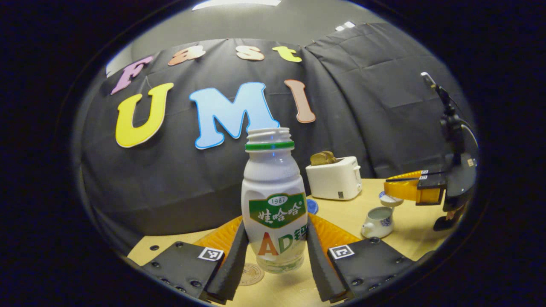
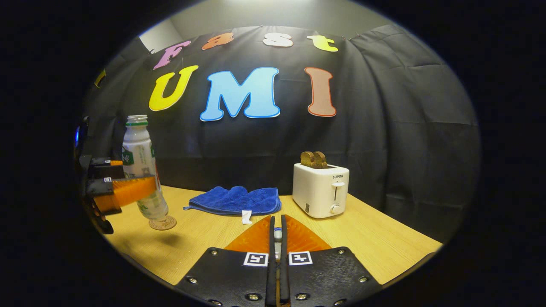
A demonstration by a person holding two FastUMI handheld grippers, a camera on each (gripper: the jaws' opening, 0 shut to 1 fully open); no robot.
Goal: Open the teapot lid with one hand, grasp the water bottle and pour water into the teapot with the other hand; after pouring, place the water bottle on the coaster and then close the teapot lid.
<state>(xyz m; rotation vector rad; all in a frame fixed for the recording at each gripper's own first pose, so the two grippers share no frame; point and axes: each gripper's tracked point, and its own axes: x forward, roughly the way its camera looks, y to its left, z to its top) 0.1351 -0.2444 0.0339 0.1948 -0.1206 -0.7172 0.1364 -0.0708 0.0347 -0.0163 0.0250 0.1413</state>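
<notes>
Left gripper [image 1: 276,247]: black screw-studded plates, square black-and-white markers, ribbed orange panels behind the fingers [image 1: 232,264]. Right gripper [image 2: 277,238]: same plates, paired markers, orange panels; black mast and cable seen from afar.

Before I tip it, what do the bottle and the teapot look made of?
Water bottle: looks like plastic, milky white up top and clear at the base, with a printed wrap label and threaded neck. Teapot: probably glazed ceramic, glossy white with blue painted motifs.

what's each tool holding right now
Left tool: closed on the white plastic water bottle.
Right tool: closed on the small white teapot lid, held above the teapot.
</notes>
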